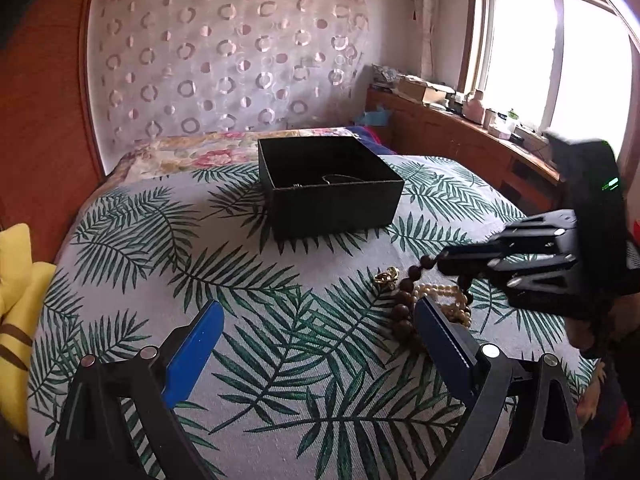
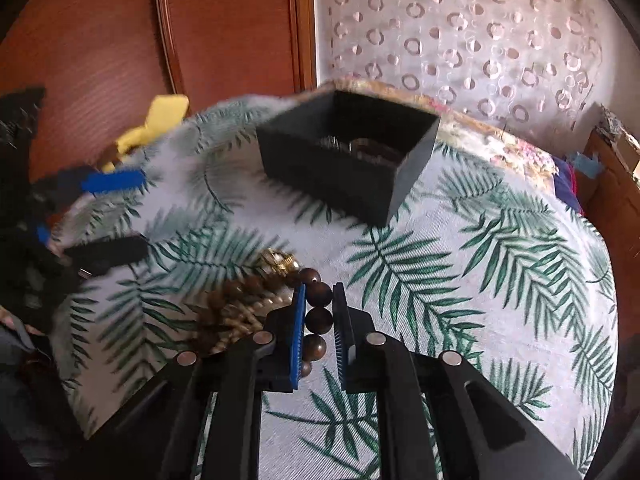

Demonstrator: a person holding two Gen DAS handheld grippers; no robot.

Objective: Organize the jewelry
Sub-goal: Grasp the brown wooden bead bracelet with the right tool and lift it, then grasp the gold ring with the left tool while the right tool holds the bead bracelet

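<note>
Right gripper (image 2: 319,312) clamped on dark bead strand (image 2: 319,316), likely bound for black box (image 1: 332,204); left gripper (image 1: 320,336) jaws apart, idle beside pearl strand (image 1: 440,291)

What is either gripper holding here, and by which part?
The right gripper pinches the dark brown wooden bead strand across a few beads at one end; the left gripper is open, holding nothing.

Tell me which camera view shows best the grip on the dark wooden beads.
The right wrist view: the right gripper is shut on the dark wooden beads, sharp between its fingers. The left wrist view shows this gripper from the side, its tips hiding the pinched beads.
</note>
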